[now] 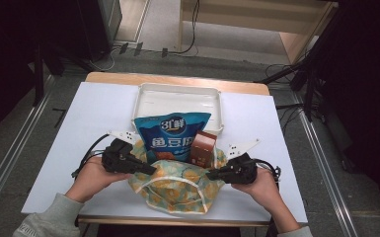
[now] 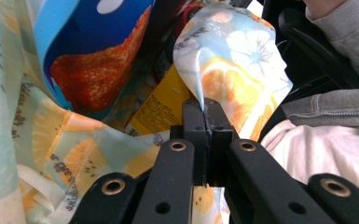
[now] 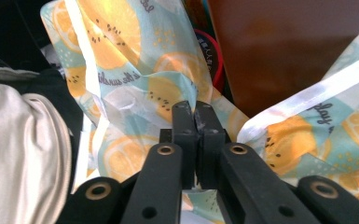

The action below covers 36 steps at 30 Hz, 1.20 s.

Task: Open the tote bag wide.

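**Two grippers pinch the fruit-print bag**

The left gripper (image 1: 150, 170) is closed tight on the cloth rim of the orange-print bag (image 1: 177, 190). The bag sits at the near edge of the white table (image 1: 69, 148). A blue snack packet (image 1: 170, 136) and a brown box (image 1: 202, 148) stick out of it. A white tray (image 1: 177, 98) lies behind. The right gripper (image 1: 211, 174) pinches the bag's other side.

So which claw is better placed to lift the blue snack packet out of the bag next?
Probably the left claw: it grips the bag rim right below the blue packet. The right claw holds the opposite rim by the brown box.
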Each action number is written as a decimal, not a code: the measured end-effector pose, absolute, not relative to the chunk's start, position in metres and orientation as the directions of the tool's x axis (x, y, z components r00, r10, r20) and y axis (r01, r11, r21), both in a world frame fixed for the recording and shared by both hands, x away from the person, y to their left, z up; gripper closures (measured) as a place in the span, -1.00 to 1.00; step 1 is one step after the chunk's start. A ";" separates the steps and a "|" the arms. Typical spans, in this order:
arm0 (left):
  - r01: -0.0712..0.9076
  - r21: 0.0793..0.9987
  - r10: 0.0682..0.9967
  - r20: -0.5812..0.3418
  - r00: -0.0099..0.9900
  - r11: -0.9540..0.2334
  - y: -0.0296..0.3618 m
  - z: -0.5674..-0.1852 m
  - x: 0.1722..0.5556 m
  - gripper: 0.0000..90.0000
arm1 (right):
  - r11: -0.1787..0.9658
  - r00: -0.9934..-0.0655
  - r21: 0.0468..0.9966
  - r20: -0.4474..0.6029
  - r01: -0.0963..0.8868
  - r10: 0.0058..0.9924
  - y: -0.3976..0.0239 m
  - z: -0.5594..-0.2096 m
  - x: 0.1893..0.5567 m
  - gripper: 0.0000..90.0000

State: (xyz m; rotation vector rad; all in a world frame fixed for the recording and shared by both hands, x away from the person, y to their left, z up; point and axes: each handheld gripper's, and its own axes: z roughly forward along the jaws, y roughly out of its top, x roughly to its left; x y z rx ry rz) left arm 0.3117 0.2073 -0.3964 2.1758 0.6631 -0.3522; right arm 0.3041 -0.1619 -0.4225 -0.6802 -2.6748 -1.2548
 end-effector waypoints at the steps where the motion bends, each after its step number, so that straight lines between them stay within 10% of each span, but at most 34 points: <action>1: 0.566 0.633 0.341 -0.452 0.824 -0.528 0.208 -0.396 0.311 1.00 | 0.555 -0.892 0.703 0.288 0.445 0.349 -0.163 -0.421 0.305 1.00; 36: 0.559 0.640 0.331 -0.451 0.829 -0.526 0.213 -0.425 0.289 0.97 | 0.569 -0.920 0.726 0.256 0.385 0.296 -0.166 -0.433 0.284 1.00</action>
